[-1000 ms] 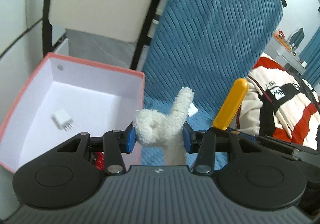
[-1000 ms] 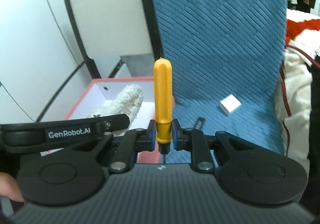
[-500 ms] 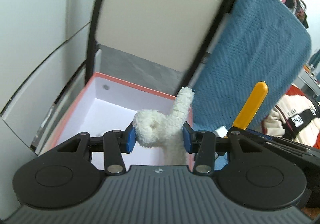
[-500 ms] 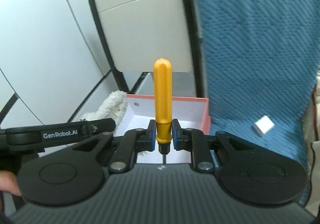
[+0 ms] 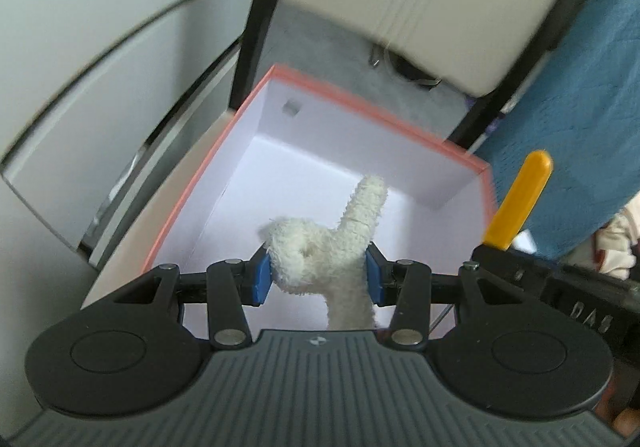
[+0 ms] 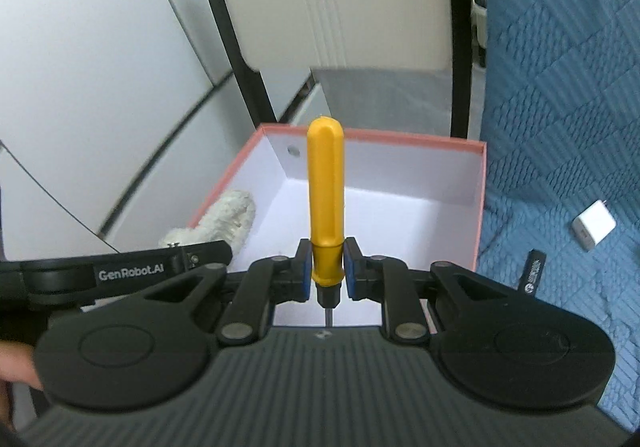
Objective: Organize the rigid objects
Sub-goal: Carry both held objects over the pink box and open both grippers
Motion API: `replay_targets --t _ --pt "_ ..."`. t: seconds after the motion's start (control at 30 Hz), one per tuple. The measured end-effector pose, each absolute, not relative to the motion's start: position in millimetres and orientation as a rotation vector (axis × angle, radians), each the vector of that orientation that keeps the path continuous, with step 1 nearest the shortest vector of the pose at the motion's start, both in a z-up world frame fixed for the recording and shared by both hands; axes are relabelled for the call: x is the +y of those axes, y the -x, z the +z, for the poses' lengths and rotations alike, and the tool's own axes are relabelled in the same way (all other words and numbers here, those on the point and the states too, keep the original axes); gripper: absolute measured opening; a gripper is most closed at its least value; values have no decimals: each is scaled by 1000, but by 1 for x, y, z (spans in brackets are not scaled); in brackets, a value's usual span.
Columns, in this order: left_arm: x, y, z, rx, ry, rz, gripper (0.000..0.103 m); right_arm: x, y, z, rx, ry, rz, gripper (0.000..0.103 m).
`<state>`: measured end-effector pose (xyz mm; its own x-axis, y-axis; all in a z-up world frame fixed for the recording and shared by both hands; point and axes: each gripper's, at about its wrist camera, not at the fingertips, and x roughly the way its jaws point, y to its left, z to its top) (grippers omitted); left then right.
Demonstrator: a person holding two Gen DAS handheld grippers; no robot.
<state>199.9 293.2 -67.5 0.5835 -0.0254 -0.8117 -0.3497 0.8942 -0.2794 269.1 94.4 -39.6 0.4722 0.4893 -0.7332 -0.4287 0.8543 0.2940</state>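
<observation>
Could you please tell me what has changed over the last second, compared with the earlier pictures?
Both grippers have moved from above the blue blanket to over the open pink box. The left gripper stays shut on the white plush toy, and the right gripper stays shut on the yellow-handled screwdriver. Nothing was released.

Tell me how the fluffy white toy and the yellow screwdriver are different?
The fluffy white plush toy looks soft and fuzzy; the smooth yellow-handled screwdriver looks hard and shiny. The toy is lumpy with one part poking up, while the screwdriver is straight and slim. The left tool squeezes the toy; the right tool grips the screwdriver near its collar. Both are held over the pink-rimmed white box.
</observation>
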Motion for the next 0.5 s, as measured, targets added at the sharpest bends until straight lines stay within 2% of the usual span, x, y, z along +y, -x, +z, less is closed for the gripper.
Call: replay_targets --t 0.23,0.43,0.47,0.5 --pt "316 -210 -111 1011 502 235 52 121 -281 -85 992 -6 550 20" --pt "324 -216 -120 1024 514 246 52 131 -290 -91 1003 21 557 21" --pt "322 -213 -120 1025 516 247 56 130 -290 -92 1004 23 555 21" --pt "320 -214 -119 1030 509 246 65 129 -290 -91 1002 24 549 22"
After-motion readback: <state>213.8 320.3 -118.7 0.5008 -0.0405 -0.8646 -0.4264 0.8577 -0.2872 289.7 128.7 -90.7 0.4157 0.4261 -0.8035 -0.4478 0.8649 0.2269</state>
